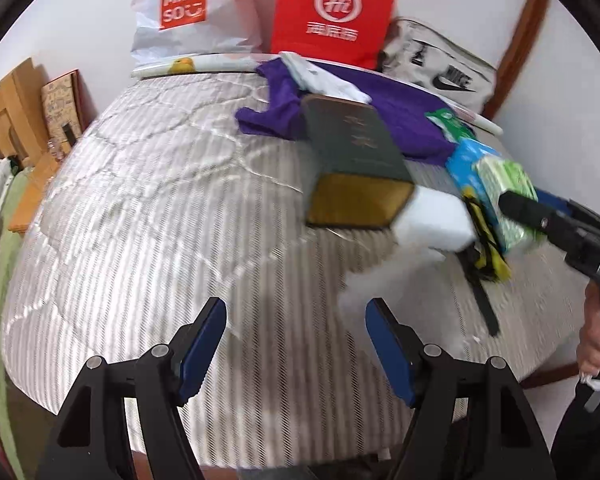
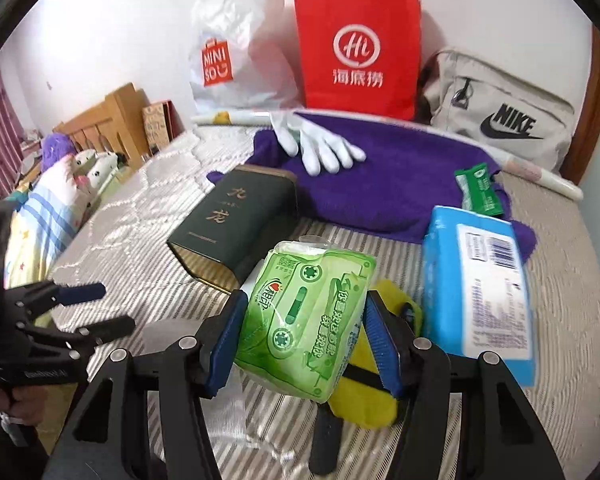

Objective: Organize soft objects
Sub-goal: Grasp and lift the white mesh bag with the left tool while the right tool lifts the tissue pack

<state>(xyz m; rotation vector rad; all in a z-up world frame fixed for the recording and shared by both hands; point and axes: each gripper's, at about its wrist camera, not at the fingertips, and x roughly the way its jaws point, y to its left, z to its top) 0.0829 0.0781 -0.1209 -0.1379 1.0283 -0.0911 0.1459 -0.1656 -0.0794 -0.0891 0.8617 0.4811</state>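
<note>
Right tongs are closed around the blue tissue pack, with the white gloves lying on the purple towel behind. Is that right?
Not quite. The right wrist view shows the right tongs around the green tissue pack, not the blue tissue pack, which lies beside them on the bed. The white gloves do lie on the purple towel behind.

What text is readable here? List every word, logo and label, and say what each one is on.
"MINISO": white plastic bag.
"Hi" in a ring, "海底捞" beneath: red paper bag.
"NIKE" with swoosh: beige bag.
"九龙": dark green tin.
Green tissue pack in the right hand-held gripper: Chinese print, too distorted to read.
Blue pack: barcode and fine print, blurred.
Small green packet: unreadable.
</note>
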